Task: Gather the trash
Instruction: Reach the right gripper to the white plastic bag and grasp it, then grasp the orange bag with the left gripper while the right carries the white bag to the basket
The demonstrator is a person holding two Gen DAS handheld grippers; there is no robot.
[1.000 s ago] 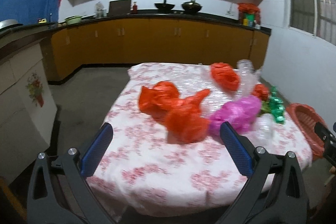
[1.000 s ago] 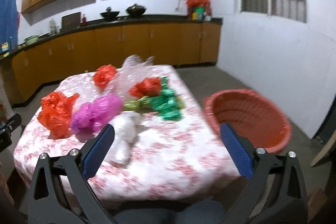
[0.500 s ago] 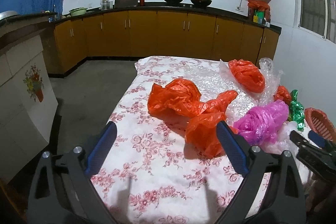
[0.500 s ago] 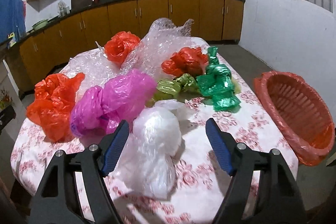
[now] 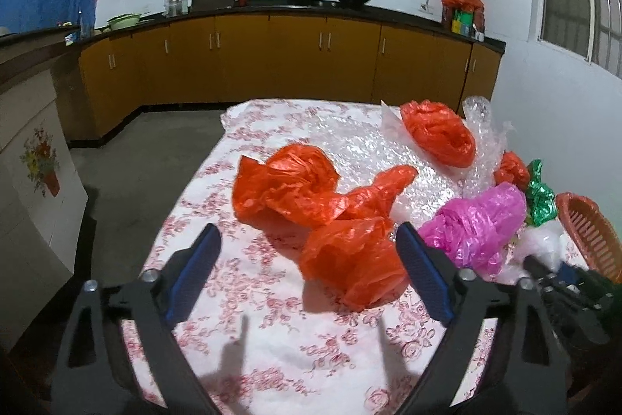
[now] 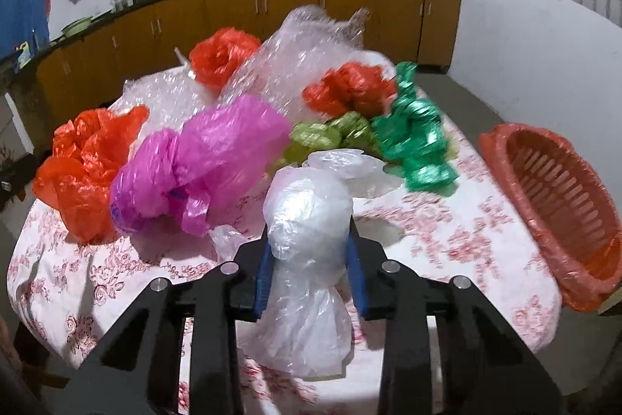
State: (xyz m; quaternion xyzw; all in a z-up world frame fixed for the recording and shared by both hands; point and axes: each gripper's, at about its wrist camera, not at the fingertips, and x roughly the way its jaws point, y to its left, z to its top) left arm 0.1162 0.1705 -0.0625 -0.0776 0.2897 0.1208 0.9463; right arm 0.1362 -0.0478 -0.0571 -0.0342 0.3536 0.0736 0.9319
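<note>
Crumpled plastic bags lie on a table with a floral cloth. My right gripper is shut on a white plastic bag near the table's front edge. Behind it lie a pink bag, an orange bag, a green bag, a yellow-green bag and bubble wrap. My left gripper is open over the cloth, its jaws on either side of an orange bag. The pink bag lies to its right.
An orange slatted basket stands at the table's right edge; it also shows in the left wrist view. Brown kitchen cabinets run along the back wall. A white cupboard stands left of the table.
My right gripper has moved in and closed on the white bag. My left gripper has moved forward over the table toward the near orange bag, still open.
</note>
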